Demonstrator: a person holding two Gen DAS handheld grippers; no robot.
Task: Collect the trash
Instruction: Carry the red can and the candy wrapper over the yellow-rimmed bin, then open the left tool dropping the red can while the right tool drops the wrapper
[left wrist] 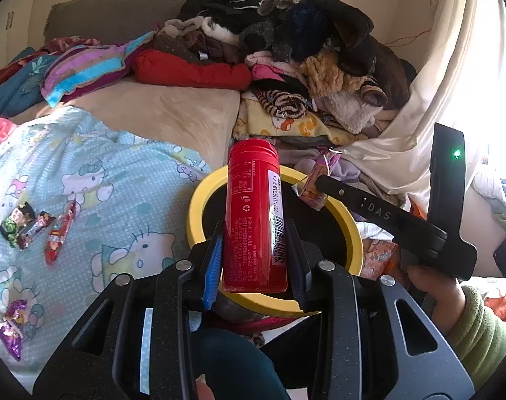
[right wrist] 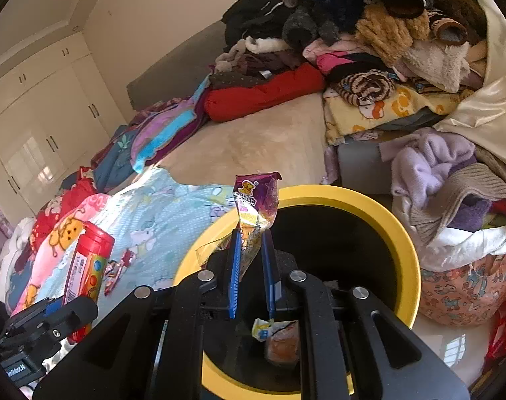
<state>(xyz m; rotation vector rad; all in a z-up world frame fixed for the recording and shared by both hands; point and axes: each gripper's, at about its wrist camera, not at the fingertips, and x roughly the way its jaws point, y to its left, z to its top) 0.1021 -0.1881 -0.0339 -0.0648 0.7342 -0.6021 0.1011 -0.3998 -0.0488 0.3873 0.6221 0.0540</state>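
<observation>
**Two grips over one yellow bin**

We count one red bottle (left wrist: 254,216), one purple snack wrapper (right wrist: 256,206) and one yellow-rimmed bin (right wrist: 399,233) in play. On the pale blue cartoon bedspread (left wrist: 86,200) at nine o'clock of the bin, the left wrist view shows three loose wrappers (left wrist: 36,226) in a cluster and one more purple wrapper (left wrist: 13,326) at about eight o'clock.

Only the left view shows those spare wrappers, plus a hand (left wrist: 432,286) in a green sleeve (left wrist: 479,326) carrying the other tool. Only the right view looks into the bin, where a crumpled packet (right wrist: 279,336) lies at the bottom.

Our left gripper (left wrist: 256,253) points downward, its jaws closed narrowly around the bottle, which stands over the bin's rim. Our right gripper (right wrist: 251,256) is also angled down, jaws nearly together, pinching the snack wrapper above the bin's nine o'clock edge.
</observation>
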